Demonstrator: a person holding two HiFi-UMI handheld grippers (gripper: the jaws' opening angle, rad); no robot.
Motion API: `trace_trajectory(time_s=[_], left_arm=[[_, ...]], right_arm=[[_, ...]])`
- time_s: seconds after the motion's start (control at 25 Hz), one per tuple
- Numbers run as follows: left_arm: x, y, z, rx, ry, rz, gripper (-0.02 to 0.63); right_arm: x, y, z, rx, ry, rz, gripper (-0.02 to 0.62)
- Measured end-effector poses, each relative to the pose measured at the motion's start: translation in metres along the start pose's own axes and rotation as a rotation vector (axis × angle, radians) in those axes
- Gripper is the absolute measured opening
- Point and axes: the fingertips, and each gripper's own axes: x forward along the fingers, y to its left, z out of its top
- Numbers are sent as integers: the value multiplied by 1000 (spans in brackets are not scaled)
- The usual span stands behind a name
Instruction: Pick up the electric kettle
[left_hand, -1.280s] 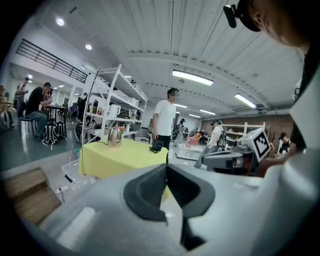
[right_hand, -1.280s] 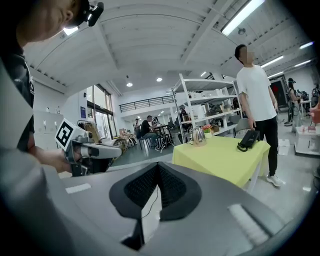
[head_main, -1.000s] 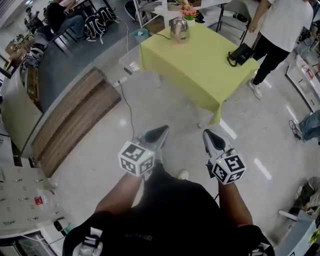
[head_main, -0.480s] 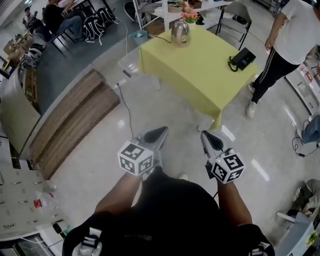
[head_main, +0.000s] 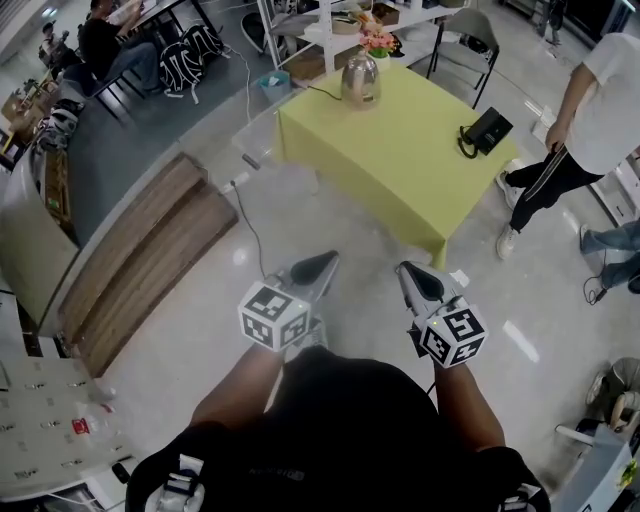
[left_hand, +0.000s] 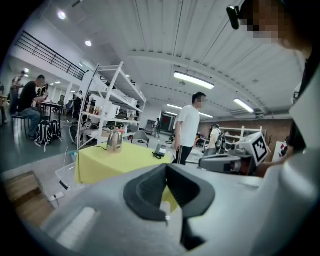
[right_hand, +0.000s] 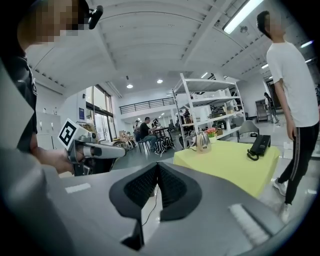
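Against the frame a second back: the desk with the yellow-green cloth (head_main: 400, 165) sits lower and larger in the head view, the standing person in white shirt and dark trousers (head_main: 590, 120) has shifted toward the right edge, and both grippers keep nearly the same spot in the picture, side by side over the floor. Left gripper (head_main: 326, 262): jaws clenched, black pads meeting at the tips, nothing between them. Right gripper (head_main: 406, 270): jaws likewise pressed together, empty. Neither touches anything. Rounded stainless-steel electric kettle (head_main: 360, 80) stands upright near the far left corner of the desk, well apart from both grippers, a dark cable (head_main: 320, 93) leading away from it to the left. Black telephone (head_main: 483, 131) lies near the desk's right corner. Pink flowers (head_main: 377, 40) just behind the kettle, by a white shelf rack (head_main: 330, 25). Floor (head_main: 330, 215) is glossy and pale; brown wooden platform (head_main: 140, 250) to the left; seated people (head_main: 100, 45) at far upper left
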Motion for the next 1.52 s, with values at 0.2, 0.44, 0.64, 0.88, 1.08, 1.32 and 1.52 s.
trace_trajectory(time_s=[0.2, 0.44, 0.64, 0.88, 1.08, 1.32, 1.52], left_arm=[[9, 26, 12, 6, -1, -17, 2], [15, 56, 18, 16, 13, -45, 2], [13, 80, 26, 30, 17, -69, 2], [9, 107, 31, 45, 29, -95, 2], [4, 127, 29, 59, 38, -116, 2], [-7, 154, 27, 67, 35, -120, 2], [-11, 173, 23, 53, 39, -116, 2]], right_arm=[[27, -4, 10, -11, 4, -14, 5], [57, -7, 15, -8, 7, -40, 5], [81, -2, 21, -10, 8, -58, 5], [105, 4, 25, 0, -2, -90, 5], [125, 8, 21, 12, 0, -118, 5], [146, 16, 22, 4, -2, -138, 5], [166, 19, 24, 4, 0, -139, 5]])
